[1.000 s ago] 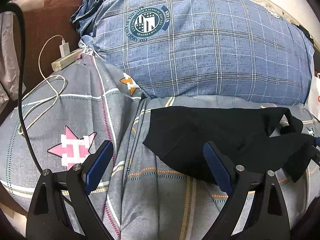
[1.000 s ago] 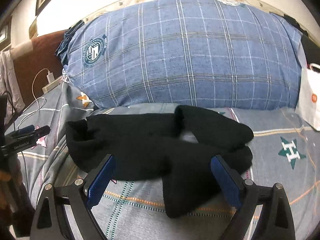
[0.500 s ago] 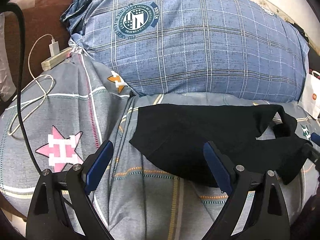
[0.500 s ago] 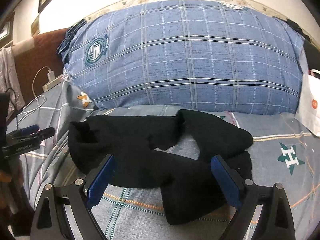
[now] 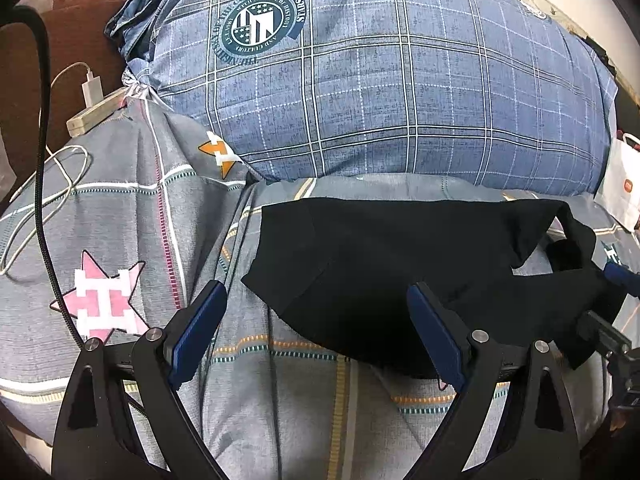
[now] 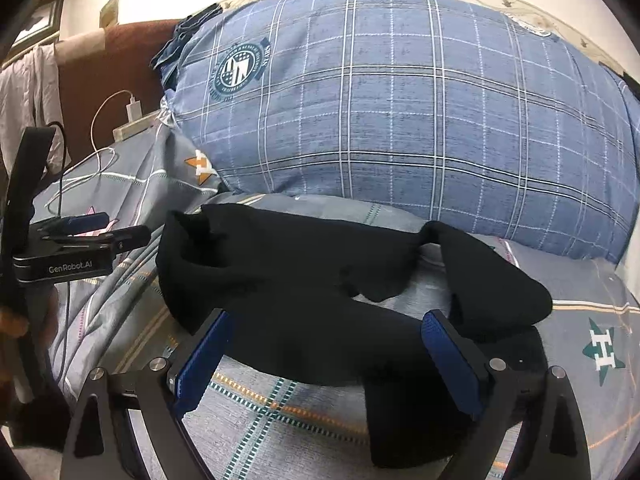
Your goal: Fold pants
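Black pants (image 5: 384, 264) lie crumpled on the grey patterned bedsheet (image 5: 120, 220), in front of a big blue plaid pillow. In the right wrist view the pants (image 6: 288, 280) spread across the middle, with one leg curling to the right and another hanging toward the front. My left gripper (image 5: 316, 320) is open and empty, just short of the pants' left hem. My right gripper (image 6: 328, 344) is open and empty, low over the pants' near edge. The left gripper (image 6: 100, 232) also shows at the left of the right wrist view.
A blue plaid pillow (image 5: 380, 80) fills the back. A white power strip (image 5: 94, 114) with a charger and a white cable (image 5: 52, 188) lie at the left. A white paper bag (image 5: 624, 184) stands at the right. A brown headboard (image 5: 60, 60) is behind.
Both grippers have come a little closer to the pants. The left one has shifted right toward the pants' left hem. Both stay open.
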`<action>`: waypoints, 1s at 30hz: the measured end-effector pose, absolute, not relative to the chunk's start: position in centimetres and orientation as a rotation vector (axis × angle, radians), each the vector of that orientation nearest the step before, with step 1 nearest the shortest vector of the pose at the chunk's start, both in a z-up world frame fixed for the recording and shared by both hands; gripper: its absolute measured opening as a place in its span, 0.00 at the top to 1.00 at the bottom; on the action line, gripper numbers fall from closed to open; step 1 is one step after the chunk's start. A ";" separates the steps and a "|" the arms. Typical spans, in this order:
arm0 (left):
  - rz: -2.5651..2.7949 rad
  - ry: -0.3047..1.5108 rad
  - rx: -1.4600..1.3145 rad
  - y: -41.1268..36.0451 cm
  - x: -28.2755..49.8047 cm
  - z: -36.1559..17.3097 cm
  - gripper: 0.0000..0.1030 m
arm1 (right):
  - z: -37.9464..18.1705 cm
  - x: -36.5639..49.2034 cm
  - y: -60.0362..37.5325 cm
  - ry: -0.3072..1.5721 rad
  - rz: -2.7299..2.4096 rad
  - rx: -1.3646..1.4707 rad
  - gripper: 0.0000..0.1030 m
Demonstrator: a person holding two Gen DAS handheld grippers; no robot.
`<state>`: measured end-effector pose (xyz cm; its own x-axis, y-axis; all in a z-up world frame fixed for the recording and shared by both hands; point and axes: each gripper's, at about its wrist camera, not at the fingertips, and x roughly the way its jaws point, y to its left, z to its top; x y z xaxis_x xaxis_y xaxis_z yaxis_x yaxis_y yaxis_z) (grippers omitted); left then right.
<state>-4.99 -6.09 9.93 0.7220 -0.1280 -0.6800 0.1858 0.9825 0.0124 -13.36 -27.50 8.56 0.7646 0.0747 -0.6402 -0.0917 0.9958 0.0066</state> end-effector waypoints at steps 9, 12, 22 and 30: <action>-0.194 0.766 0.090 -6.5 -4.0 9.8 0.11 | 7.9 -12.4 -26.3 0.705 0.120 -0.059 0.07; -0.235 0.802 0.069 -6.4 -2.7 10.1 0.11 | 7.4 -11.5 -25.7 0.720 0.161 -0.098 0.07; -0.300 0.918 0.068 -7.1 1.5 10.1 0.11 | 5.8 -7.3 -23.0 0.749 0.359 -0.312 0.07; -0.292 1.001 0.135 -8.4 3.5 7.1 0.11 | 3.4 -3.7 -21.2 0.841 0.550 -0.315 0.53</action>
